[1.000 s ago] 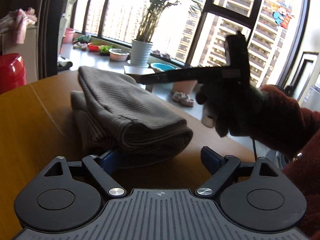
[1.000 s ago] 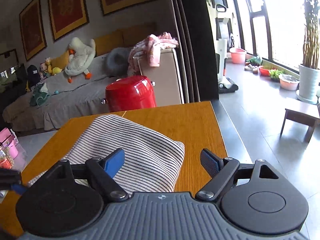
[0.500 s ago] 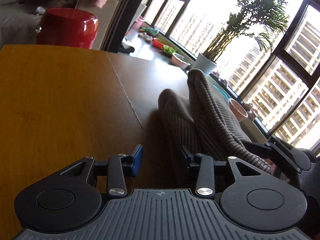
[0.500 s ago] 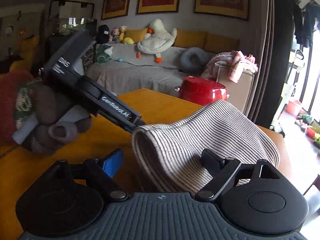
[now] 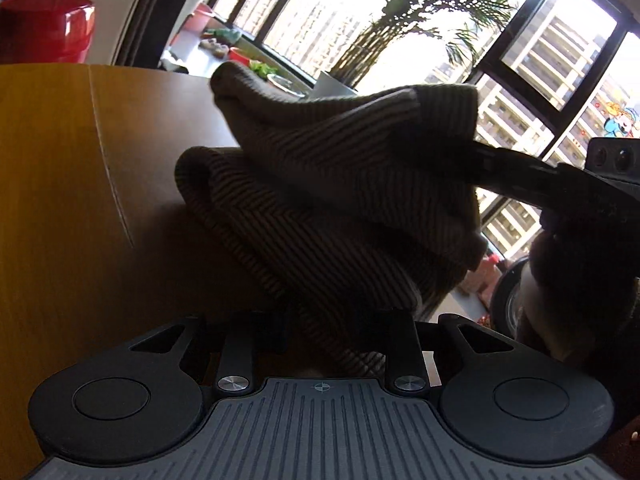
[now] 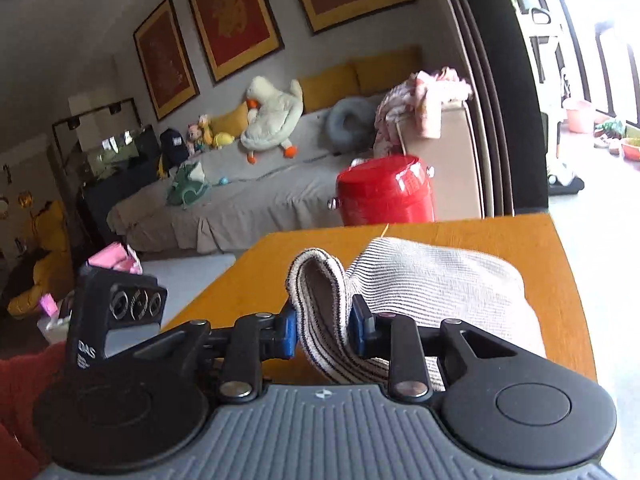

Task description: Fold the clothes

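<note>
A striped knit garment [image 5: 320,184] lies folded on the wooden table [image 5: 60,160]. My left gripper [image 5: 324,328] is low at its near edge, shut with a fold of cloth between the dark fingers. In the left wrist view my right gripper [image 5: 476,152] comes in from the right and holds an upper corner of the garment raised off the pile. In the right wrist view the right gripper [image 6: 323,330] has its jaws closing, and its blue pads [image 6: 288,332] squeeze a rolled hem of the garment [image 6: 432,280]. The left gripper's body [image 6: 116,312] shows at the left, its fingertips hidden.
A red container [image 6: 384,192] stands just beyond the table's far edge [image 6: 500,232]. Behind it are a grey sofa [image 6: 240,200] with plush toys and a beige cabinet. A potted plant [image 5: 400,40] and tall windows lie past the table's other side. A red sleeve sits low left.
Both grippers went from wide open to closed on the garment. The left one dropped to the near edge. The right one took the hem, and a corner now stands lifted.
</note>
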### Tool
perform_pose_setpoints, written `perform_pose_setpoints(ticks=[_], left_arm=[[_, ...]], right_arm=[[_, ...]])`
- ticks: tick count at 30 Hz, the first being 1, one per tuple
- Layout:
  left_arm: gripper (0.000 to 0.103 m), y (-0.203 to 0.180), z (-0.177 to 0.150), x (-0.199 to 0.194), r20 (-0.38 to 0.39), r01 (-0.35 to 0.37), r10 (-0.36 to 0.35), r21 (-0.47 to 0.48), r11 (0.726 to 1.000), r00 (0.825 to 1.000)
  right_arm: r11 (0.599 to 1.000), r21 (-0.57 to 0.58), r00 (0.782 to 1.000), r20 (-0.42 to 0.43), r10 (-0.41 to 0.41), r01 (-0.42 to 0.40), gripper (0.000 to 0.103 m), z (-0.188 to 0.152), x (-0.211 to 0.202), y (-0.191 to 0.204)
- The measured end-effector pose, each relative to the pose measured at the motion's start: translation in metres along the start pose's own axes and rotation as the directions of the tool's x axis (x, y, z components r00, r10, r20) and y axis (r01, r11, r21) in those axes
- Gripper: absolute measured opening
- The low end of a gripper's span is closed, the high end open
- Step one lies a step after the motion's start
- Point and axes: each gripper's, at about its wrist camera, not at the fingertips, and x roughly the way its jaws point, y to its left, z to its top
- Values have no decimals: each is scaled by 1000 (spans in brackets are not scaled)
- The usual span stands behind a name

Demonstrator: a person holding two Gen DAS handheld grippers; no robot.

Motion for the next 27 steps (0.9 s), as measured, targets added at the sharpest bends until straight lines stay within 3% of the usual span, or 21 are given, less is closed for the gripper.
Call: perform_pose_setpoints(ticks=[1,3,9,13,16,18,23,25,27], left_arm=[[29,0,-1,-1,2,-6,6,4,1000,1000],[40,5,-1,-7,2,-27,27,-7,1000,1000],[49,21,3,-36,36,-129,131,-51,990,991],[50,20,12,-49,74,-148,153,-66,987,985],[59,12,25,-63,127,-153,160,-64,986,979],[68,4,32,-67,147,-162,168,-54,985,975],[72,-13,45,-70,184,-186,190,-35,982,964],[73,-17,49,-70,191,-191,195,-40,981,962],[75,-18,50,-73,193,-196,201,-43,980,961]], right_arm=[[1000,-25,1000,-31,-2,1,26,-7,6,3],[999,-46,999,-41,0,-2,26,-16,3,6],[999,-33,999,-35,35,-36,25,-29,-22,6],[997,7,997,-14,72,-72,24,-31,-40,0],[995,52,996,22,83,-84,23,-27,-56,-11],[998,12,997,30,67,-67,23,-26,-65,-12],[984,-175,1000,-5,25,-25,23,-34,-61,11],[973,-226,998,37,49,-39,23,-29,-61,23],[965,-250,993,62,101,-83,15,-23,-64,30]])
